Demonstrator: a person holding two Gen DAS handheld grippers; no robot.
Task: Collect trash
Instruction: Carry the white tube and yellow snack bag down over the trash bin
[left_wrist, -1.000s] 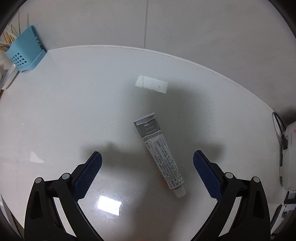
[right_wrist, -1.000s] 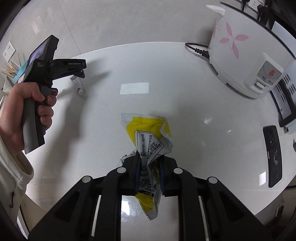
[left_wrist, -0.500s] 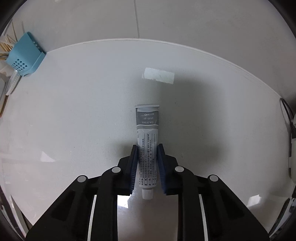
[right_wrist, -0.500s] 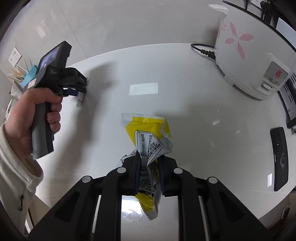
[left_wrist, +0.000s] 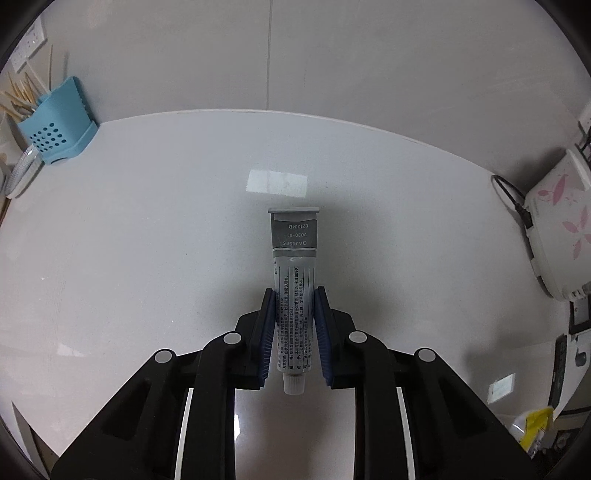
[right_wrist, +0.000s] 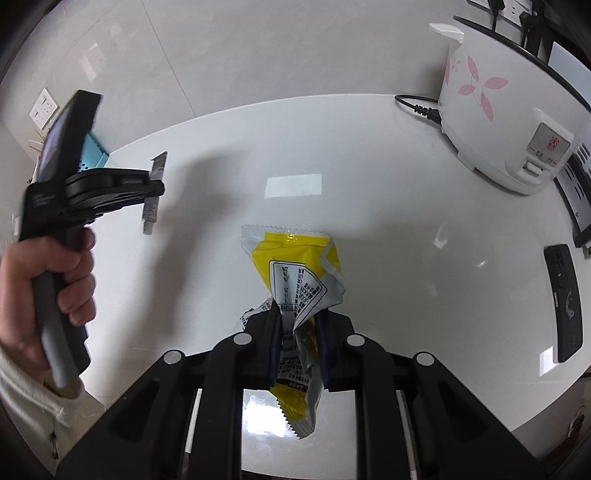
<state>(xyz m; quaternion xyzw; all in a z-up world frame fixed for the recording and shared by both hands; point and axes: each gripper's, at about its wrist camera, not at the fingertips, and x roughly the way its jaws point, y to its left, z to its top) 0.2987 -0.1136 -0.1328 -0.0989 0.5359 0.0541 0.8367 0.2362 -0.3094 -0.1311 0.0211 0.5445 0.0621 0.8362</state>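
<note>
A: What changed on the left?

B: A second ago the left gripper (left_wrist: 294, 332) hung wide open over the tube (left_wrist: 294, 280), which lay slanted on the counter (left_wrist: 147, 229). Half a second ago the pads had closed on it. Now the tube is off the surface. The right wrist view shows it hanging clear, cap end down, near the counter's left edge, in front of the blue holder (right_wrist: 90, 155).

A: Grip?

B: Jaws nearly together, clamped on the tube's lower half. The cap pokes out behind the pads and the crimped end sticks forward. It sits straight between the pads, no visible slip.

A: Right side?

B: No change. The right gripper (right_wrist: 297, 332) is clamped on the yellow wrapper (right_wrist: 295, 266), pinching its crumpled middle. The printed end fans out ahead and the torn end trails under the fingers. It's above the middle of the counter, toward the near edge.

A: So for the task?

B: Both pieces are picked up, one per hand. Nothing else that looks like trash shows on the counter, only the rice cooker (right_wrist: 495, 122) at the right edge and a black remote (right_wrist: 563, 302) near it. My read is that the next step is the carry to a bin. No bin is in view.
</note>
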